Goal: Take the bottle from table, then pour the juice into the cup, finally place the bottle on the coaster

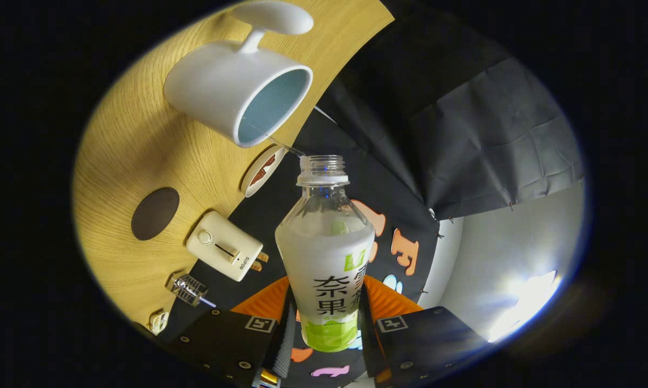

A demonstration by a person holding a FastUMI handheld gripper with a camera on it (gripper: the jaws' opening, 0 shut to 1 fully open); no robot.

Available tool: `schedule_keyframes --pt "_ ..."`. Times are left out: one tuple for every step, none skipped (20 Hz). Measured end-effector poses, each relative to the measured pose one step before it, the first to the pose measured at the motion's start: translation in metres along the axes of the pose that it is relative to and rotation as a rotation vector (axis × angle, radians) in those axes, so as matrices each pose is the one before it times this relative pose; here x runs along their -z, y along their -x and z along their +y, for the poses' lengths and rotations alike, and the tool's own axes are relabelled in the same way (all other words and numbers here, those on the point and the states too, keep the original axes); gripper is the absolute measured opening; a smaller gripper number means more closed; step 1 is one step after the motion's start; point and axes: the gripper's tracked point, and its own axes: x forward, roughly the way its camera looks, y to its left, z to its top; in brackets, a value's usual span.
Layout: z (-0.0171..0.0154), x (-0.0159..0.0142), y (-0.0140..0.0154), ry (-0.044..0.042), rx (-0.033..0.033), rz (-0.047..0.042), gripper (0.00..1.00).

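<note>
Gripper view: bottle (325, 253) clamped between both fingers of the gripper (325, 318), held low on its labelled body, open neck pointing away from the fingers.
Bottle state: cap off, tipped well over; a thin stream runs from its mouth toward the cup (239, 89) at 11 o'clock.
Contents: the clear upper part suggests little juice is left, so probably light; liquid will shift as the tilt changes.
Handling: thin clear plastic, likely to flex under squeeze, and the smooth label looks slippery. The present hold on the wide lower body seems best; the neck is too narrow.
Cup: white with a blue inside, handle on its far side, standing on the wooden surface (140, 145), mouth just beyond the bottle's.
Coaster: dark round coaster (154, 213) at 9 o'clock of the bottle, well apart from it.
Other things: round disc (263, 170) beside the cup, plug adapter (224, 253) near the coaster, small clear piece (188, 289) beyond it.
</note>
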Motion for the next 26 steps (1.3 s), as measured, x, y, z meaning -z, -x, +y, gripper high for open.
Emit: schedule_keyframes --pt "0.00261 -0.00053 0.00058 -0.02829 -0.01603 0.00733 0.53" --pt "0.00363 -0.00083 0.00138 -0.03696 -0.02443 0.00896 0.53" --pt "0.00321 -0.00052 0.00061 -0.03987 -0.02716 0.00771 0.53" --pt "0.00194 -0.00119 0.00158 -0.04044 -0.0212 0.00877 0.53" --pt "0.00368 -0.00006 0.00076 -0.04223 -0.01662 0.00497 0.54" --pt "0.00415 0.00095 -0.00043 -0.04662 -0.01934 0.00741 0.54" --pt "0.0044 -0.00033 0.0011 -0.05398 -0.02659 0.00848 0.54" --pt "0.00366 -0.00041 0.00016 -0.06093 -0.02366 0.01032 0.54" --pt "0.00412 0.00217 -0.00163 -0.06733 -0.00828 0.01093 0.54" --pt "0.00537 0.00103 -0.00134 -0.07366 -0.00775 0.01151 0.54" --pt "0.00808 0.00117 -0.00194 -0.07661 -0.02095 0.01376 0.54" --pt "0.00666 0.00177 -0.00493 -0.07395 -0.0133 0.0133 0.54" --pt "0.00529 0.00157 0.0022 -0.07131 -0.01269 0.01335 0.54" --pt "0.00529 0.00202 -0.001 -0.0697 -0.0115 0.01488 0.54" --pt "0.00349 0.00164 0.00221 -0.06932 -0.00586 0.01321 0.54" --pt "0.00365 0.00201 0.00042 -0.06994 -0.00444 0.01009 0.54" --pt "0.0023 0.00288 0.00005 -0.07142 -0.00599 0.01383 0.54" --pt "-0.00059 0.00412 -0.00353 -0.06839 -0.00475 0.01506 0.54" --pt "0.00145 0.0039 -0.00134 -0.06778 -0.00858 0.02126 0.54" --pt "0.00121 0.00475 -0.00166 -0.07009 -0.00791 0.01713 0.54" --pt "0.0014 0.00381 -0.00134 -0.07 -0.00851 0.0164 0.54" --pt "-0.00192 0.00262 -0.00122 -0.07398 -0.003 0.00739 0.54" --pt "-0.00135 0.00105 -0.00207 -0.07541 -0.00137 0.00817 0.54" --pt "-0.00243 0.00105 -0.00603 -0.07692 -0.00996 0.00418 0.54" --pt "-0.00254 0.0004 -0.00319 -0.07204 -0.0058 0.0043 0.54" --pt "-0.00174 0.00066 -0.00369 -0.06878 -0.00892 0.01327 0.54"
